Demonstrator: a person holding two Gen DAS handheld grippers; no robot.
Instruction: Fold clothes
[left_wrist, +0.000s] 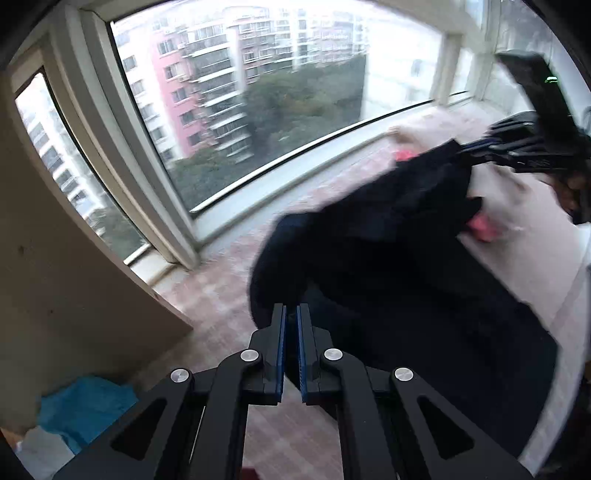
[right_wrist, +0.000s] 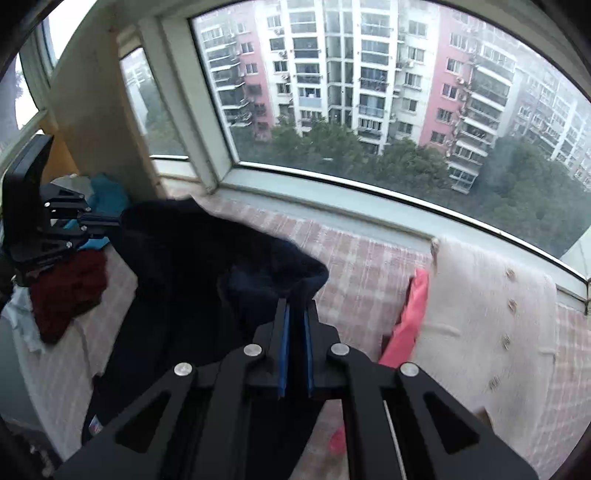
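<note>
A dark navy garment (left_wrist: 388, 240) hangs stretched between both grippers above the pink checked surface (left_wrist: 221, 295). In the left wrist view my left gripper (left_wrist: 291, 314) is shut on one edge of it, with cloth pinched between the blue pads. The right gripper (left_wrist: 465, 151) shows at the upper right, clamped on the far edge. In the right wrist view my right gripper (right_wrist: 295, 306) is shut on a bunched corner of the navy garment (right_wrist: 192, 251). The left gripper (right_wrist: 118, 221) grips the garment's other end at the left. The lower part of the garment drapes down onto the surface.
A cream buttoned cardigan (right_wrist: 491, 314) and a pink garment (right_wrist: 410, 317) lie to the right on the checked surface (right_wrist: 362, 258). A dark red garment (right_wrist: 70, 291) and teal cloth (right_wrist: 107, 199) are piled at the left. A large window (right_wrist: 369, 110) and its sill border the far side.
</note>
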